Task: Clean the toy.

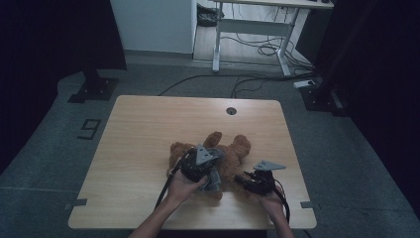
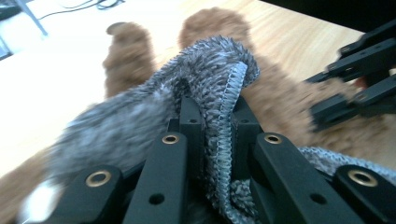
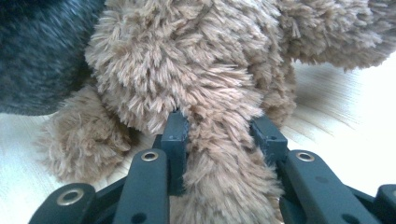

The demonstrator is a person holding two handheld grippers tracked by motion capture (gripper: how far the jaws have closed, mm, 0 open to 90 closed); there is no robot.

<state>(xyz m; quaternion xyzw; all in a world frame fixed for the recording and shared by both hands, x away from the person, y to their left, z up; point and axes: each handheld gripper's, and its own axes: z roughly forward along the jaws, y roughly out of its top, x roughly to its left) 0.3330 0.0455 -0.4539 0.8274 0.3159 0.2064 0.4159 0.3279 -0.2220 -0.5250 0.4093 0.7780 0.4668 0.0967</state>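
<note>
A brown plush bear (image 1: 233, 153) lies on the table (image 1: 138, 144), near its front edge and a little right of centre, with a grey fuzzy garment (image 2: 140, 116) draped over its body. The left gripper (image 2: 214, 126) is pinching a fold of that grey fabric, the stitched hem (image 2: 229, 116) running up between the two jaws, which press in on it from either side. The right gripper (image 3: 219, 135) has a furry limb (image 3: 224, 154) of the bear between its jaws, and they close in on the pile from both sides; which limb it is cannot be told. In the high view both hands sit close together over the toy, the left hand (image 1: 185, 186) wrapped round its tool, the right hand (image 1: 270, 198) just beside. This looks like light, soft stuff throughout: the plush will squash and spring back, the knit will stretch and bunch. Nothing fragile here, though long pile can slide out of a shallow pinch. The hem seems the firmest hold on the cloth, and a limb, gripped deep near the body, the surest hold on the bear.
</note>
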